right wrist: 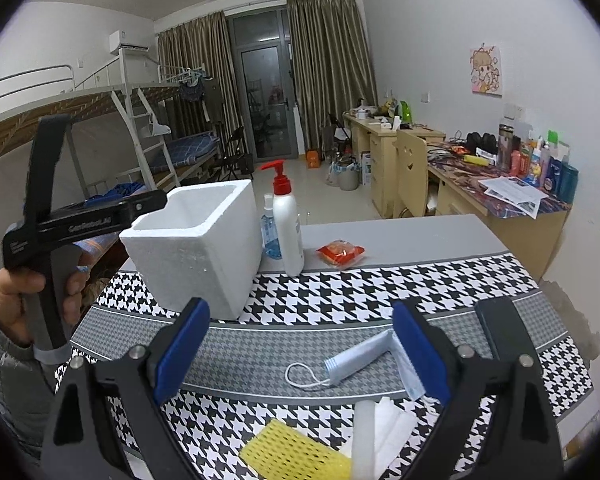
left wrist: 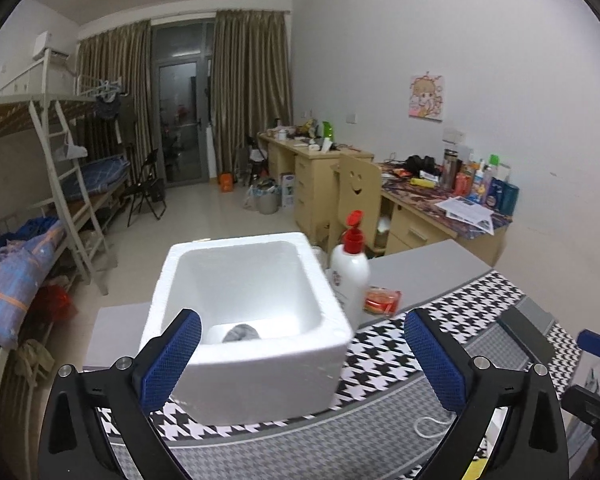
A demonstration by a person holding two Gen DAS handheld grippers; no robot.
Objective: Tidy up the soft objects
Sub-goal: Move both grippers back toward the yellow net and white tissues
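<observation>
Left gripper (left wrist: pixel 302 356), jaws spread wide and empty, poised at the near wall of the white foam box (left wrist: pixel 248 376), which stands on the houndstooth cloth (left wrist: pixel 384 364); a grey soft object (left wrist: pixel 242 332) lies on the box floor. Right gripper (right wrist: pixel 302 350), jaws likewise wide apart and holding nothing, above a folded blue face mask (right wrist: pixel 360 360); a yellow mesh sponge (right wrist: pixel 292 454) and white foam pieces (right wrist: pixel 380 432) lie nearer the camera. A red-pump lotion bottle (right wrist: pixel 288 224) stands just beside the box

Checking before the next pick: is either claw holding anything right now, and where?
Nothing is held: left claw and right claw are both open and empty.
</observation>
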